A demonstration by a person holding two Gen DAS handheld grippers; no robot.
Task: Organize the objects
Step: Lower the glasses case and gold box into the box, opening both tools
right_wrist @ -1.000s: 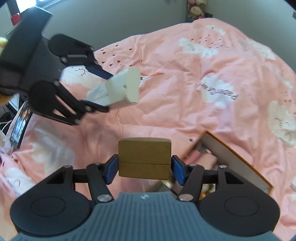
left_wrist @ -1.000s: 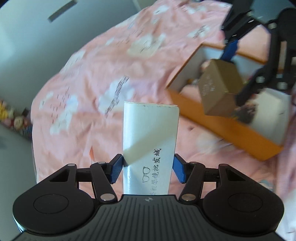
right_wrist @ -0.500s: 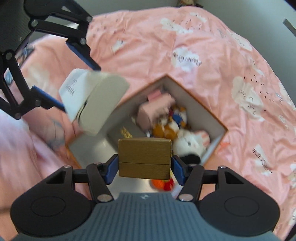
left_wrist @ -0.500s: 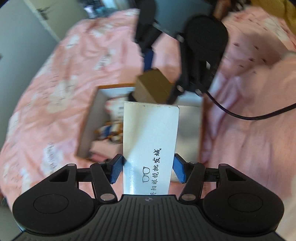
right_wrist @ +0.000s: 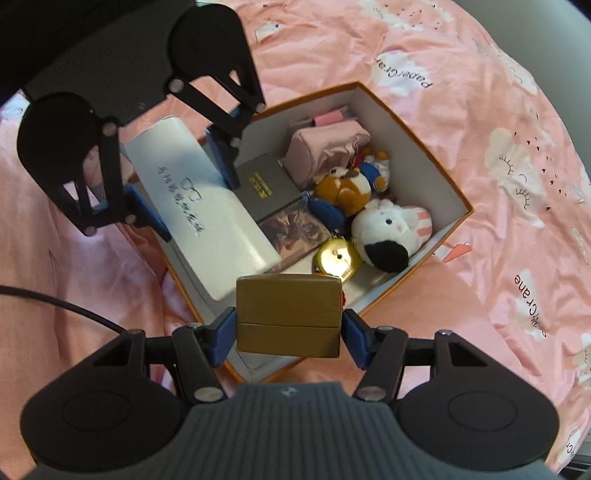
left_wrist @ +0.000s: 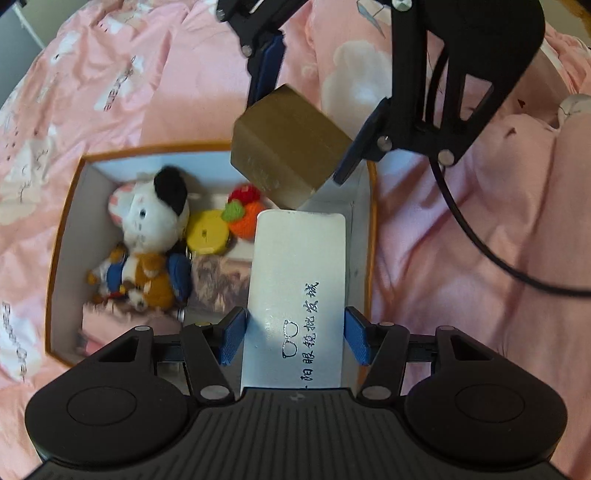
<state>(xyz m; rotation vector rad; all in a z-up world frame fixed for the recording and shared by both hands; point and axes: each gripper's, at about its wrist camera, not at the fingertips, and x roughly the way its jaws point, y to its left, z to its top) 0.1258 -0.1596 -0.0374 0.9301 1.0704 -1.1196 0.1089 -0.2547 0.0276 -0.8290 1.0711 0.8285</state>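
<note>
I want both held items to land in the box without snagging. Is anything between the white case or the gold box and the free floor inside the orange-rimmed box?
Nothing visible blocks either. The white case and gold box hang over the bare strip along the storage box wall; the plush toy sits clear.

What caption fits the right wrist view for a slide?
Right gripper holds a gold box above the open storage box of toys, beside the left gripper's white case.

Bed under pink bedding

A pink duvet [right_wrist: 461, 122] with white cloud prints covers the bed; grey wall [right_wrist: 535, 11] shows at the frame corners, daylight falling across
</note>
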